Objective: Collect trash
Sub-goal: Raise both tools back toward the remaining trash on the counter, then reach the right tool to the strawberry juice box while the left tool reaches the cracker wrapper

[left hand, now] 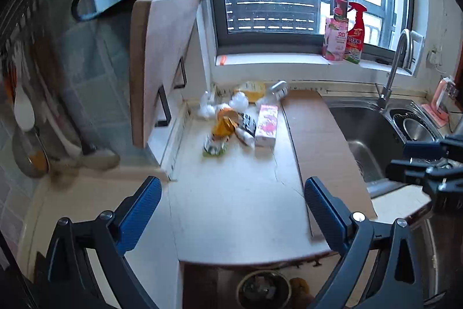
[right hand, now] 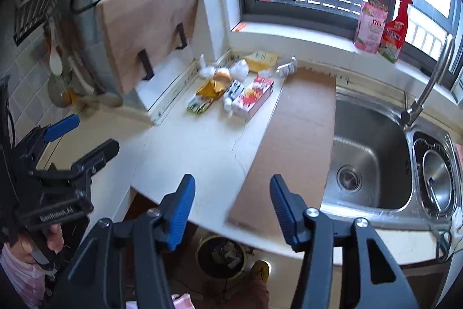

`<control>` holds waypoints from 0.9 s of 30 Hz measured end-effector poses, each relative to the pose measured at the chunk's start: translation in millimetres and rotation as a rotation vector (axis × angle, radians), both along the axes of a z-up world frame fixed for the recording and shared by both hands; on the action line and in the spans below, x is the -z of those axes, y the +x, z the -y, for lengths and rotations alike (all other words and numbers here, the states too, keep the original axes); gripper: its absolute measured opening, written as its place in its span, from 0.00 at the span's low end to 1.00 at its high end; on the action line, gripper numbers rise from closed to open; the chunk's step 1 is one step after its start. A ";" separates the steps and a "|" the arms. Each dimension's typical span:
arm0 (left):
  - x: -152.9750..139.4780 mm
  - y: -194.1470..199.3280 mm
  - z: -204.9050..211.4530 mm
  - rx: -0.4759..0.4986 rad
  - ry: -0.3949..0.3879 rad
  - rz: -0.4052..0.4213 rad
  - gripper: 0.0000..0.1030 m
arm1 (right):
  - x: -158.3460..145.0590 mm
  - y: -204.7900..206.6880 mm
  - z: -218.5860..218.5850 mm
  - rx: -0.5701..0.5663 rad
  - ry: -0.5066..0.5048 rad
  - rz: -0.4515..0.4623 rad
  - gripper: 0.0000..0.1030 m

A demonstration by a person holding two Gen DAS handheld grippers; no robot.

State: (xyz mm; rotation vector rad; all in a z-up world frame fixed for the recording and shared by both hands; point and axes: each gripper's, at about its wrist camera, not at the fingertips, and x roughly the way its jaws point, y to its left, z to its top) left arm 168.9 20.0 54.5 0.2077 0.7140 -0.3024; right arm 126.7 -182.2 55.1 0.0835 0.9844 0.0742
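Nearest, the left gripper (left hand: 233, 191) has its 2 blue-padded jaws spread wide with nothing between them, over the near part of the white counter (left hand: 231, 210). The right gripper (right hand: 233, 194) also has its jaws apart and empty, above the counter's near edge; in the left wrist view it shows at the right, over the sink. A hand (right hand: 53, 235) grips the left gripper's handle at the left of the right wrist view. Below the counter edge, on the floor, stands a round bin (right hand: 221, 255) with some dark scraps in it. A brown board (right hand: 292, 135) lies flat on the counter between the white surface and the steel sink (right hand: 367, 164), with a tap (right hand: 428, 86) at the sink's far right. Farther back, the trash (left hand: 231, 120) lies in a loose heap on the counter near the far wall: a pink and white carton (left hand: 266, 125), a yellow wrapper (left hand: 224, 123), a green packet (left hand: 214, 148) and crumpled white pieces. Left of the heap a wooden cutting board (left hand: 162, 62) stands upright in a rack. On the windowsill at the far right stand 2 bottles, 1 pink (left hand: 335, 34) and 1 red (left hand: 356, 34), touching side by side.
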 end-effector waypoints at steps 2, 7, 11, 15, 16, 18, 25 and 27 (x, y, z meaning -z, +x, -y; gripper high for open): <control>0.8 17.4 9.0 -0.008 0.019 0.006 0.95 | -3.9 20.1 7.8 0.002 0.013 -0.003 0.53; 22.3 84.5 32.4 -0.067 0.063 -0.038 0.95 | 4.5 88.7 32.4 0.012 0.085 -0.050 0.54; 49.6 141.2 47.8 -0.115 0.070 -0.110 0.95 | 26.8 154.3 50.6 0.001 0.132 -0.103 0.54; 78.4 192.2 62.1 -0.146 0.079 -0.177 0.95 | 54.4 209.5 63.4 -0.015 0.159 -0.140 0.54; 84.8 203.7 66.0 -0.152 0.081 -0.190 0.95 | 63.9 223.5 66.0 -0.016 0.163 -0.153 0.54; 100.9 231.1 74.5 -0.162 0.087 -0.213 0.95 | 86.6 250.9 70.0 -0.016 0.181 -0.186 0.54; 156.9 295.2 81.0 -0.218 0.111 -0.315 0.95 | 166.7 317.5 75.4 0.047 0.285 -0.329 0.54; 169.9 307.4 78.9 -0.238 0.102 -0.341 0.95 | 182.5 326.4 74.3 0.072 0.299 -0.363 0.54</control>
